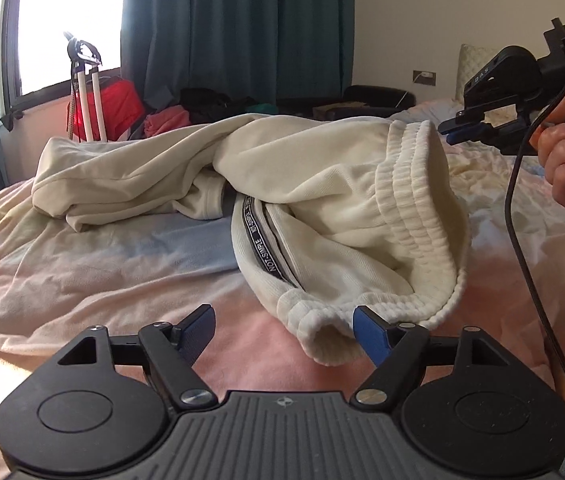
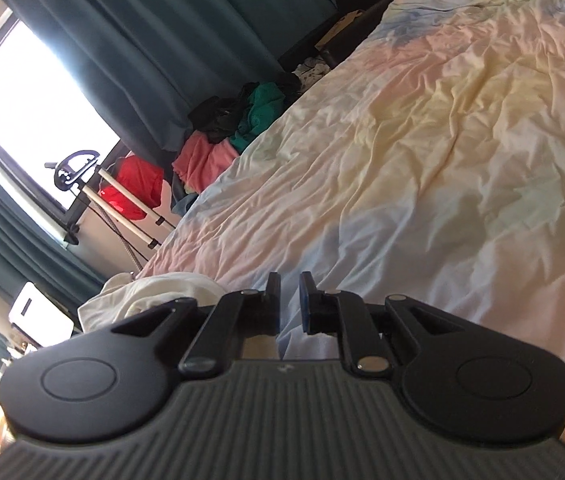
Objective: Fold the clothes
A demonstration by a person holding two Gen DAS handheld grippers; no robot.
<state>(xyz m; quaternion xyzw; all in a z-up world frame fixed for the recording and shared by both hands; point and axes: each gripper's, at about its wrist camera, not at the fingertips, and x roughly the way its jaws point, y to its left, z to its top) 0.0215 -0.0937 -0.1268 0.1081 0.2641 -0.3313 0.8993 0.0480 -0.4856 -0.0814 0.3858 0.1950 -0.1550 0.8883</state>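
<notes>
Cream sweatpants (image 1: 322,184) with a black lettered side stripe lie bunched on the bed. Their ribbed waistband (image 1: 414,200) stands up as an open loop. My left gripper (image 1: 284,322) is open low over the sheet. The waistband's near corner (image 1: 322,336) lies between its jaws, against the right blue pad (image 1: 368,330). A hand (image 1: 562,160) holds my right gripper (image 1: 448,131) at the loop's raised top corner, shut on it. In the right wrist view that gripper (image 2: 290,292) shows only a narrow slit, with cream fabric (image 2: 154,296) beside its left finger.
The bed (image 1: 102,272) has a rumpled pastel sheet (image 2: 442,160). A black cable (image 1: 522,260) hangs from the right gripper. Beyond the far edge lie a pile of clothes (image 2: 222,140), a red bag (image 1: 110,108) and a white stand (image 1: 86,92) under the window.
</notes>
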